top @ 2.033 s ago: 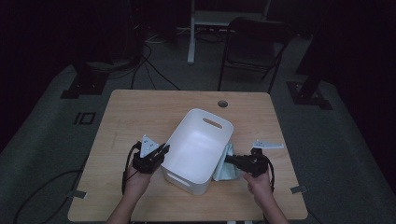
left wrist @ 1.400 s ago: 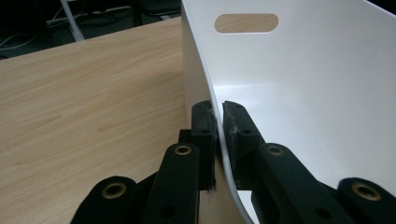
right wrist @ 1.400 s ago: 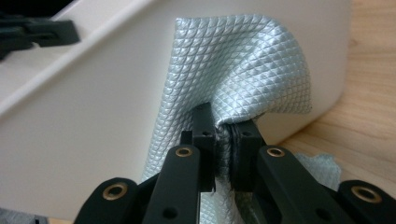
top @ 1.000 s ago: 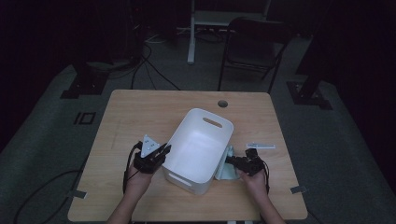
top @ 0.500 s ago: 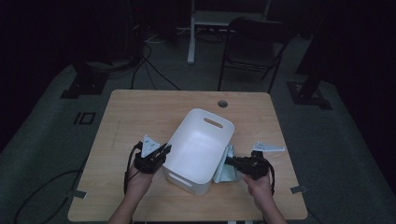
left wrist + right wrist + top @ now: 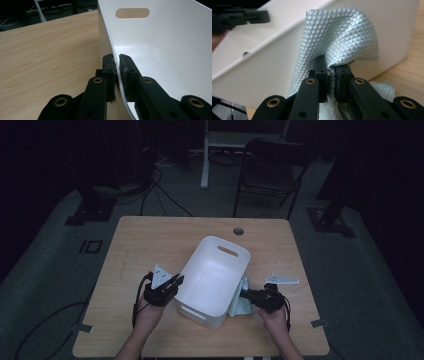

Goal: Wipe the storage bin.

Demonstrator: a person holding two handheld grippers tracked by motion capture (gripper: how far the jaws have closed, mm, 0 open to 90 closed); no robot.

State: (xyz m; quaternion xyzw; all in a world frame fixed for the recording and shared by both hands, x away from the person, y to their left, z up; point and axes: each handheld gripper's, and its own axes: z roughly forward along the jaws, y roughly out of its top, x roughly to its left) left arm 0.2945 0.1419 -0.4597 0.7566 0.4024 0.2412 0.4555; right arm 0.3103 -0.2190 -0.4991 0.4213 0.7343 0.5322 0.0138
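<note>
On a wooden table (image 6: 150,245) in a dark room, left claw (image 6: 116,65) pinches the white tub's (image 6: 215,275) wall, right claw (image 6: 331,68) pinches the cloth (image 6: 342,37).

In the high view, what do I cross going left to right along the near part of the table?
Left hand-held gripper → white bin → pale blue cloth → right hand-held gripper.

Wooden table (image 6: 150,240), folding chair (image 6: 272,170) — floor cables (image 6: 165,195)
</note>
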